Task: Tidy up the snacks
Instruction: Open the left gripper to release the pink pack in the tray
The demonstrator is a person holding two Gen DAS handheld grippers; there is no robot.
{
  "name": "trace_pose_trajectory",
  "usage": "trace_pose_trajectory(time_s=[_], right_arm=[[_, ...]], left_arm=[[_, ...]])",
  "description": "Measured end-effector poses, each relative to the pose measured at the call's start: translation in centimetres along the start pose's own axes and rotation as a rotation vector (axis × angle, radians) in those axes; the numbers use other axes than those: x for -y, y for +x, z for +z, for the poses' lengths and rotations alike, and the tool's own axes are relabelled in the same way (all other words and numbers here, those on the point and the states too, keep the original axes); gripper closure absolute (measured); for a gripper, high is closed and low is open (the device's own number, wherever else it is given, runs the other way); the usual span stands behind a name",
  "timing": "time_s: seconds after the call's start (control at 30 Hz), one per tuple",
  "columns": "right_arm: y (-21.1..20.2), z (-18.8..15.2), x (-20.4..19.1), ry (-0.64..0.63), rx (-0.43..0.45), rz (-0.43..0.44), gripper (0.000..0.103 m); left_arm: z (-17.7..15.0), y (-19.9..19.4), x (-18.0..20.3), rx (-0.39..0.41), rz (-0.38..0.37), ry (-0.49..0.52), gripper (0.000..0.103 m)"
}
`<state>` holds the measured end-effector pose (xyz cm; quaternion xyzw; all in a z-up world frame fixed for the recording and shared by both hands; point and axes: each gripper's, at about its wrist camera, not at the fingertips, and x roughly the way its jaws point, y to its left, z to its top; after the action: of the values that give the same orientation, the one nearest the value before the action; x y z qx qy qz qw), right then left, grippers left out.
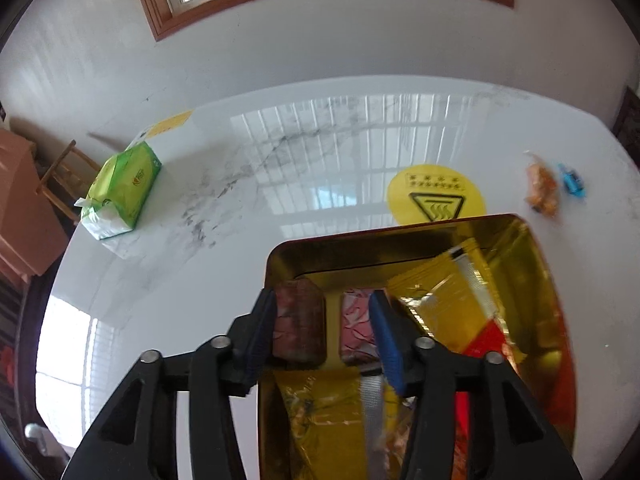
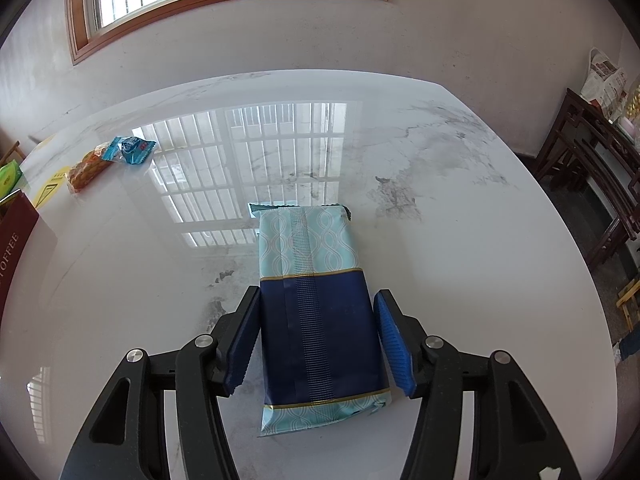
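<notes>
My left gripper is open over a gold tin box. Between its fingers lies a pink wrapped snack beside its brown reflection on the tin wall. A yellow-and-red snack bag lies in the tin. My right gripper is open and straddles a blue-and-teal snack pack lying flat on the marble table; the left pad is at the pack's side, the right pad stands slightly off. An orange snack and a blue candy lie at the far left; they also show in the left wrist view, the orange snack and the candy.
A green tissue pack lies at the table's left edge. A yellow warning sticker is on the table behind the tin. The tin's maroon side shows at the left. Wooden chairs stand to the right of the table.
</notes>
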<state>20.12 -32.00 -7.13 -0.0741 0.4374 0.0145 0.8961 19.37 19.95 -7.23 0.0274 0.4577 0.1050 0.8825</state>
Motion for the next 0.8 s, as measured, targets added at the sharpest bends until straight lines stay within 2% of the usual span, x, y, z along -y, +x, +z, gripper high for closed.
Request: trace_pose_trajectory(time_s=[0.1, 0.13, 0.33, 0.6, 0.8], right_arm=[[0.0, 0.0, 0.0, 0.001, 0.000, -0.003, 0.050], [0.0, 0.0, 0.0, 0.001, 0.000, -0.005, 0.050], [-0.1, -0.1, -0.1, 0.008, -0.001, -0.014, 0.050], [-0.4, -0.4, -0.4, 0.027, 0.003, -0.024, 0.054], [-1.2, -1.1, -0.5, 0.059, 0.005, -0.014, 0.054]], left_arm=[[-0.2, -1.5, 0.2, 0.052, 0.040, 0.007, 0.031], [-0.4, -2.2, 0.2, 0.077, 0.042, 0.011, 0.030], [-1.3, -5.6, 1.0, 0.139, 0.062, 0.036, 0.027], [-3.4, -10.2, 2.2, 0.166, 0.071, 0.004, 0.026], [-4.9, -12.6, 3.3, 0.175, 0.091, 0.029, 0.026]])
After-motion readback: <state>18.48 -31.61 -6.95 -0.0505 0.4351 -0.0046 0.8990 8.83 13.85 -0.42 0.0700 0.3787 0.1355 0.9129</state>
